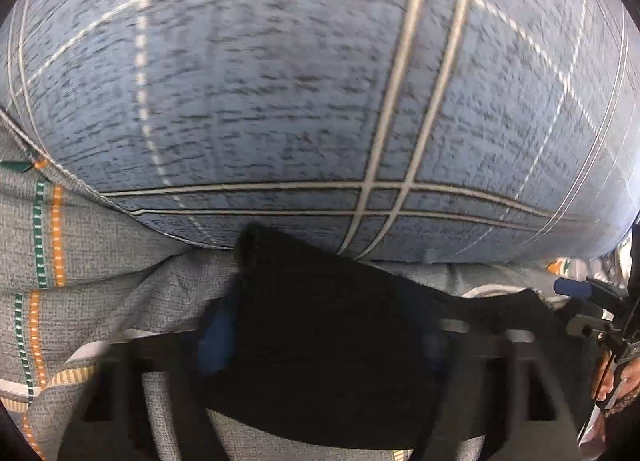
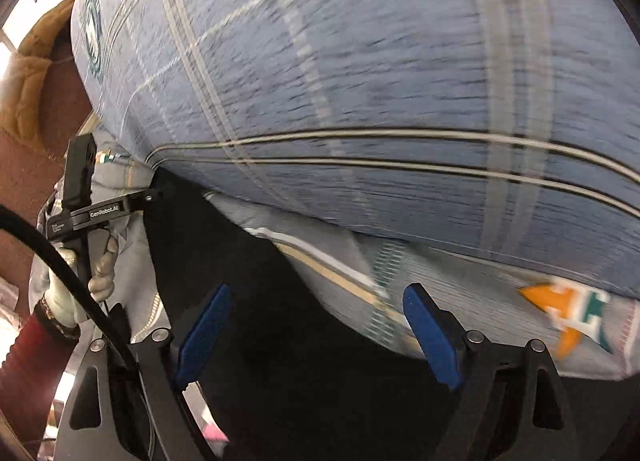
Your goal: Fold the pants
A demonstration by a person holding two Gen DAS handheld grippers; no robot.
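My left gripper (image 1: 320,345) fingers pinch the black pants (image 1: 320,301) below the blue cushion (image 1: 300,81); right gripper (image 2: 316,333) fingers wide around the cloth, so I'd clamp before lifting.

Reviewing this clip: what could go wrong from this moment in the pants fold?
1. The right gripper has open jaws over both the black pants and the striped grey cloth; it might pinch both.
2. The pants bunch over the left gripper, hiding its pads, so its grip may be partial and slip.
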